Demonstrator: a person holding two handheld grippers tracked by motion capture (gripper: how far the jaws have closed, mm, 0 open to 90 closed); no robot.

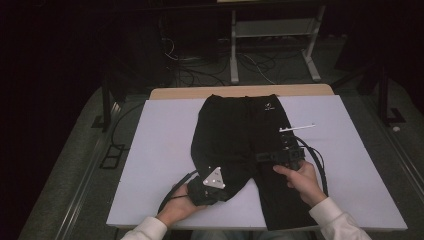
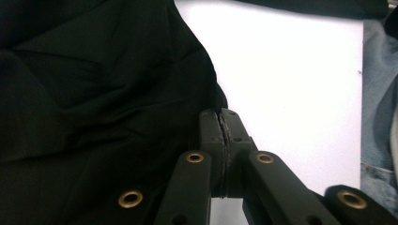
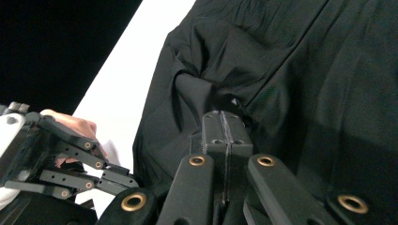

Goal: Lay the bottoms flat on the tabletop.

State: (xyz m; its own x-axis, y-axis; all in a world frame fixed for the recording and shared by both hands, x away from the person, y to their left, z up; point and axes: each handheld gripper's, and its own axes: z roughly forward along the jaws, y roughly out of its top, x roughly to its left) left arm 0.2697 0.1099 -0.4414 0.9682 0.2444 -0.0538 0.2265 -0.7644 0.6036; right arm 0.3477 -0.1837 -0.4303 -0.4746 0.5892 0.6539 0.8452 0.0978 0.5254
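A pair of black trousers (image 1: 235, 130) lies flat on the white table cover (image 1: 160, 145), waistband at the far end, legs toward me. My left gripper (image 1: 234, 186), with a grey plate on top, is at the hem of the left leg. In the left gripper view its jaws (image 2: 224, 123) are shut on the edge of the black fabric (image 2: 94, 93). My right gripper (image 1: 261, 157) reaches in from the right to the middle of the trousers. Its jaws (image 3: 224, 123) are shut on a bunched fold of the cloth (image 3: 197, 89). The left gripper (image 3: 70, 159) and its hand show at the lower left of the right gripper view.
A thin white strip (image 1: 297, 128) lies at the right edge of the trousers. The wooden tabletop (image 1: 240, 91) shows beyond the white cover. A metal stand (image 1: 272, 30) and cables are on the floor behind. White cover extends to both sides of the garment.
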